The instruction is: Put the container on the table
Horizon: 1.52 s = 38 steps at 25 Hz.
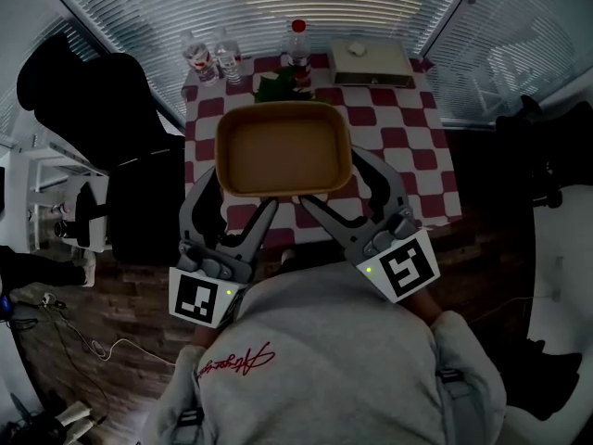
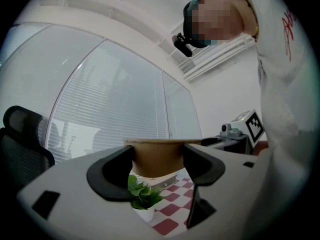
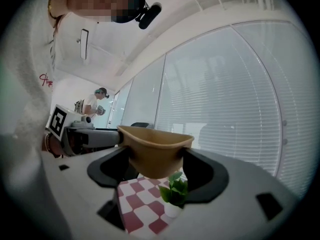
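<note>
The step in hand appears to be the carrying: the container [image 1: 283,146], a shallow tan tray with rounded corners and nothing inside it, is held in the air over the near part of the table [image 1: 408,137] and does not rest on the red and white checked cloth yet. The left gripper [image 2: 158,170] has its two dark jaws closed on the near wall of the container at one side, and the right gripper [image 3: 156,171] has its jaws closed on the same wall at the other side, so both carry it together. In both gripper views the small plant [image 1: 278,86] shows below the bottom of the container, which suggests that the container is well above the cloth. The next move probably calls for lowering both grippers evenly, so that the tray stays level, onto the free squares in front of the plant, and only then for opening the jaws. Further back stand two clear bottles [image 1: 211,57], a bottle with a red cap [image 1: 297,44] and a white box [image 1: 371,61]; their labels are too small to read. The grey sweatshirt [image 1: 324,360] has a red handwritten word, but it cannot be read with certainty. The marker cubes show only black and white patterns, no words.
</note>
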Available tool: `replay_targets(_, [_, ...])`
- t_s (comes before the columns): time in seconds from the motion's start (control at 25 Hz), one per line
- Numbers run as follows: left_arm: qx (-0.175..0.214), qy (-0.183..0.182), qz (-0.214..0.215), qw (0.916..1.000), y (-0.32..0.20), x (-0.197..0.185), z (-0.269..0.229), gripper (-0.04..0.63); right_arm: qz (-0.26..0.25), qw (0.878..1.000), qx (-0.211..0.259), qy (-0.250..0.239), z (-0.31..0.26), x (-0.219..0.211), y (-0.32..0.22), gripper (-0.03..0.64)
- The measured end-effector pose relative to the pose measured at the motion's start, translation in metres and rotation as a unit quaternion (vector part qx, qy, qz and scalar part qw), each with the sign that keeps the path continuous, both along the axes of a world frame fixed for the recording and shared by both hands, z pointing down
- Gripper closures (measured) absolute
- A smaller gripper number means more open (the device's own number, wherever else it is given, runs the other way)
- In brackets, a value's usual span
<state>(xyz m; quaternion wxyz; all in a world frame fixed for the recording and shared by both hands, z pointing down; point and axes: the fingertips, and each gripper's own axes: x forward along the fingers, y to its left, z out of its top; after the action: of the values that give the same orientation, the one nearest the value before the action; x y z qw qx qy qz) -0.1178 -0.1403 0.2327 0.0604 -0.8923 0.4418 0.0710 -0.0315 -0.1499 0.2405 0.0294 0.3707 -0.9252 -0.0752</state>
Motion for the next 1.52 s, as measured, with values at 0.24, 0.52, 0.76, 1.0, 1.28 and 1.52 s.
replay_targets(0.24, [0.002,-0.003,-0.027,0.9996,0.002,0.01,-0.003,0.284,-0.028,1.0,-0.003,0.0,-0.001,0.009,-0.002,0.279])
replay_targets(0.52, [-0.001,-0.001,-0.043,0.9991,0.003,0.017,0.002,0.284,-0.045,0.999,-0.003,0.001,0.003,0.016,-0.005,0.281])
replay_targets(0.76, [-0.006,-0.001,-0.05,0.9987,0.0,0.018,0.006,0.284,-0.052,0.999,-0.005,0.0,0.006,0.017,-0.009,0.279])
replay_targets(1.0, [-0.006,-0.002,-0.053,0.9986,-0.006,0.018,0.014,0.284,-0.055,0.998,-0.013,0.006,0.015,0.017,-0.015,0.279])
replay_targets(1.28, [-0.021,-0.005,-0.058,0.9981,-0.009,0.017,0.023,0.284,-0.057,0.998,-0.021,0.011,0.021,0.015,-0.019,0.281])
replay_targets(1.52, [-0.028,-0.006,-0.06,0.9978,-0.009,0.016,0.029,0.284,-0.059,0.998,-0.024,0.019,0.028,0.014,-0.019,0.279])
